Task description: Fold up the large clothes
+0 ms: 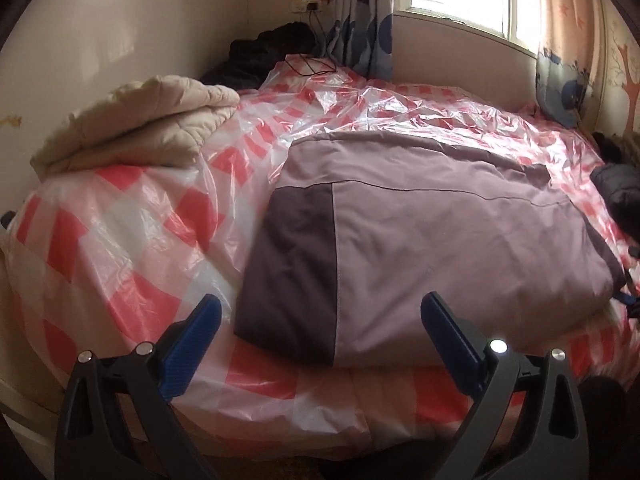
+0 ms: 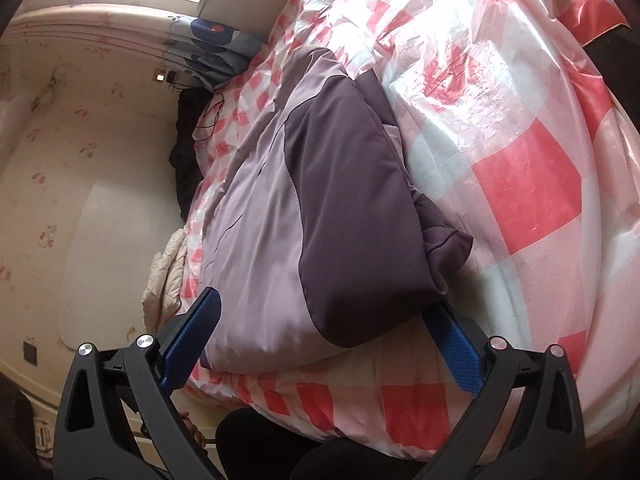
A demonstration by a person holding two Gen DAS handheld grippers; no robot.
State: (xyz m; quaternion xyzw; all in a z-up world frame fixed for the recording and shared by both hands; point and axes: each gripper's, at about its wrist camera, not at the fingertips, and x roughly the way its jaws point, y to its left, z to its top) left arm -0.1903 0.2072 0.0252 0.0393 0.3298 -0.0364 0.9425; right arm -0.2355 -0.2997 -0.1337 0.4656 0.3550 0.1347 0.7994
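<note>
A large mauve and dark purple padded garment lies folded into a thick rectangle on the bed, over a red-and-white checked plastic sheet. My left gripper is open and empty, its blue fingers spread just in front of the garment's near edge. In the right wrist view the same garment runs away from me. My right gripper is open around its near end, with the right finger partly under the dark fabric.
A folded beige quilted garment lies at the bed's left. Dark clothes are piled in the far corner by a wall socket and cable. Another dark garment lies at the right edge. Curtains and a window stand behind.
</note>
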